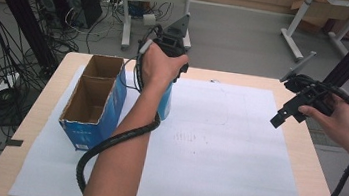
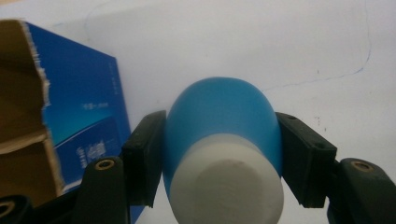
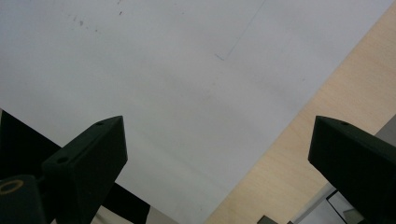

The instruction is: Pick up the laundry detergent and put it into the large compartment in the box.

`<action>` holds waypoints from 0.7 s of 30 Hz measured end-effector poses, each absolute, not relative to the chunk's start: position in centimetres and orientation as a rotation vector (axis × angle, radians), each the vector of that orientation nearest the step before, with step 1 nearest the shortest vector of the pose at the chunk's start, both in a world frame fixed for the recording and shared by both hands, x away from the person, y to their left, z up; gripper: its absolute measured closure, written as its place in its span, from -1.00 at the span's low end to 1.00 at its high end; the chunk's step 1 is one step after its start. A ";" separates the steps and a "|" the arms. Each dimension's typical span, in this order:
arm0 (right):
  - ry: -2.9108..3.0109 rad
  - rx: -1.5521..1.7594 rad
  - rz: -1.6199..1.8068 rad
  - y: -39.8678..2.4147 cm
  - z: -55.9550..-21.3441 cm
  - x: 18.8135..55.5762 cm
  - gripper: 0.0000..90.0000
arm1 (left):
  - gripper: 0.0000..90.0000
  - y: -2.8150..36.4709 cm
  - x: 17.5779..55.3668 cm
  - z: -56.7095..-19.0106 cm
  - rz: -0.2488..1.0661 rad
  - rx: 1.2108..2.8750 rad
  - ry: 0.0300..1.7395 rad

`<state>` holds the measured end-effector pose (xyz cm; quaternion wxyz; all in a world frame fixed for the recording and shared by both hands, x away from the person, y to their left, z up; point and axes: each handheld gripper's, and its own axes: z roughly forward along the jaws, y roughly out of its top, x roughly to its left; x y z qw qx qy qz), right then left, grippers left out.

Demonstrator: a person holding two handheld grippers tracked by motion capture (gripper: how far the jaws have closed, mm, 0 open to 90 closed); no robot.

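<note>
A blue bottle (image 2: 219, 112) with a white cap (image 2: 226, 186) sits between the jaws of my left gripper (image 2: 219, 158), which is shut on it just below the cap. In the high view the bottle (image 1: 165, 102) hangs under my left hand, held off the white sheet, right beside the blue cardboard box (image 1: 93, 103). The left gripper (image 1: 170, 52) points down, mostly hidden by the hand. My right gripper (image 1: 283, 116) hovers above the table's right side, and in its own view the jaws stand wide apart with nothing between them (image 3: 217, 163).
The open-topped blue box (image 2: 79, 121) has two brown compartments and stands at the left of the white paper sheet (image 1: 221, 149) that covers the wooden table (image 1: 306, 159). Cables, computer cases and other desks lie beyond the far edge.
</note>
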<state>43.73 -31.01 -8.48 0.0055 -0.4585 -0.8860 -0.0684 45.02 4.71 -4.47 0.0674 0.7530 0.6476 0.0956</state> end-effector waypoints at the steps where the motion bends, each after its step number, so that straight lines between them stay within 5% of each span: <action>1: -2.774 -1.436 -0.214 -31.0 -8.5 43.7 -0.90 | -0.14 4.7 45.0 -4.5 0.288 2.269 1.951; 21: -2.819 -1.386 -0.239 -28.8 -7.3 42.8 -0.90 | -0.14 10.0 41.3 3.6 0.388 2.117 2.043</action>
